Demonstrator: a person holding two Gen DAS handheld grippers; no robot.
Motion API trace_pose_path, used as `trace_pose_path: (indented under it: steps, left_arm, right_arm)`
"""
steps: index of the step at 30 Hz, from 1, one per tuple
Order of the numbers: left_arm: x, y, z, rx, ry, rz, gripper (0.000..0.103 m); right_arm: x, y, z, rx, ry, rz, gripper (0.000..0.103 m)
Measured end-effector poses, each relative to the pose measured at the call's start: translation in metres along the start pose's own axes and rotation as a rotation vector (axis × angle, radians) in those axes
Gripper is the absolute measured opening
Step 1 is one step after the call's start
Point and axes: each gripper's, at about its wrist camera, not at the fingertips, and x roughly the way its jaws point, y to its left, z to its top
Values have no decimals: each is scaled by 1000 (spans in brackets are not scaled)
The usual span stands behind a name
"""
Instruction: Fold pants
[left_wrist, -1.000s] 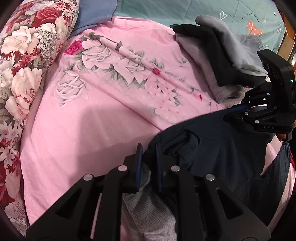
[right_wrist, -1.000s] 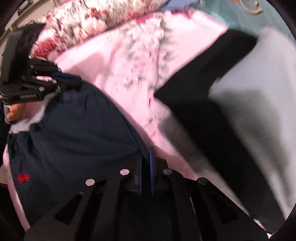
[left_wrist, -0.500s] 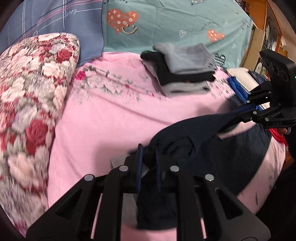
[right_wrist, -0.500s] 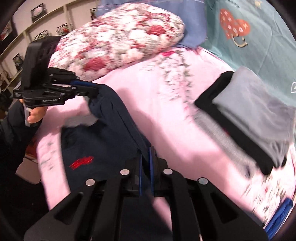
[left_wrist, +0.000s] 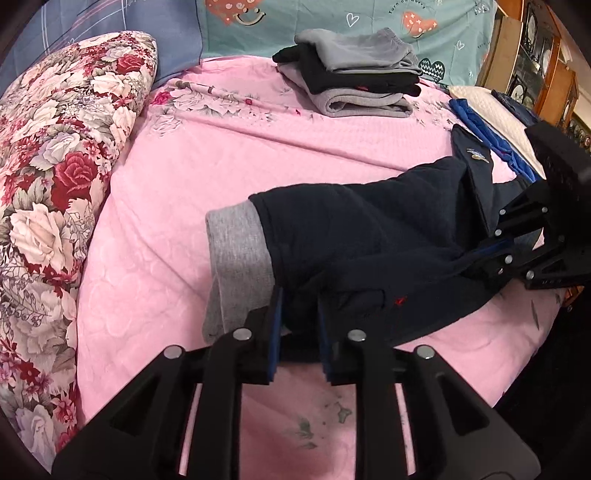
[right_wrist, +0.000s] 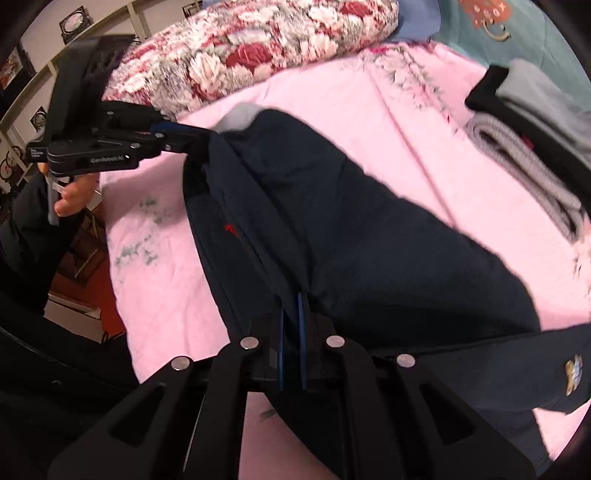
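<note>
The dark navy pants (left_wrist: 373, 236) with a grey lining (left_wrist: 236, 251) turned out at one end lie stretched across the pink bed sheet (left_wrist: 192, 155). My left gripper (left_wrist: 298, 314) is shut on the pants near the grey end. My right gripper (right_wrist: 291, 314) is shut on the pants' other end; it shows at the right in the left wrist view (left_wrist: 491, 251). The pants (right_wrist: 351, 206) hang taut between the two grippers, with a small red logo (right_wrist: 231, 229) showing. The left gripper (right_wrist: 184, 133) appears at the upper left in the right wrist view.
A stack of folded grey and black clothes (left_wrist: 351, 74) sits at the far side of the bed. A floral pillow (left_wrist: 62, 155) lies along the left. More clothes, blue and white (left_wrist: 491, 122), lie at the right edge. Wooden shelves (left_wrist: 535, 55) stand beyond.
Both grippers have pulled back and apart with the pants, stretching them flat over the sheet. The folded stack is now farther from both cameras.
</note>
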Motion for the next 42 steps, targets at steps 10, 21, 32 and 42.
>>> trace_pose_path:
  steps: [10, 21, 32, 42]
  left_arm:
    - [-87, 11, -7, -274, -264, -34, 84]
    - [19, -36, 21, -496, -44, -204, 1]
    - [54, -32, -1, -561, 30, -111, 3]
    - [53, -19, -9, -582, -1, -169, 3]
  right_arm:
    - [-33, 24, 16, -71, -77, 134, 50]
    - [48, 18, 28, 87, 3, 186, 7]
    - [-22, -42, 3, 369, -82, 117, 53]
    - [-97, -321, -51, 1061, 43, -355, 53]
